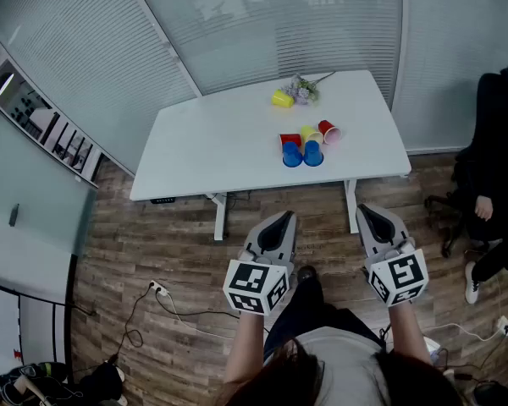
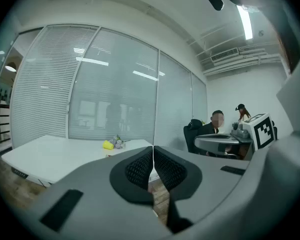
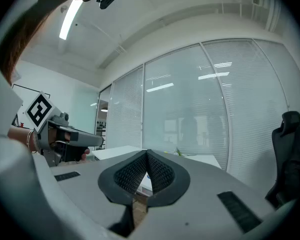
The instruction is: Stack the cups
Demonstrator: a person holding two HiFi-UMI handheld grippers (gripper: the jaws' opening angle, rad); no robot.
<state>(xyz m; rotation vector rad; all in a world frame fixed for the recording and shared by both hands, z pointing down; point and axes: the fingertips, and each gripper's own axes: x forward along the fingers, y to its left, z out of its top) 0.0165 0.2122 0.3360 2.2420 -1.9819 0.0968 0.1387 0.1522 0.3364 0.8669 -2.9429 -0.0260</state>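
Note:
Several plastic cups sit on a white table (image 1: 212, 142). Two blue cups (image 1: 293, 155) (image 1: 313, 153) stand upside down near the front edge, with a red cup (image 1: 289, 139) behind them. A yellow cup (image 1: 310, 134) and a second red cup (image 1: 328, 131) lie on their sides. Another yellow cup (image 1: 281, 99) lies at the far edge, also in the left gripper view (image 2: 108, 145). My left gripper (image 1: 281, 221) and right gripper (image 1: 366, 214) are held over the floor, short of the table, both shut and empty, jaws meeting (image 2: 153, 149) (image 3: 147, 153).
A small bunch of flowers (image 1: 303, 88) lies by the far yellow cup. A seated person (image 1: 501, 193) in black is at the right on an office chair. Glass walls with blinds stand behind the table. Cables and a power strip (image 1: 158, 291) lie on the wooden floor.

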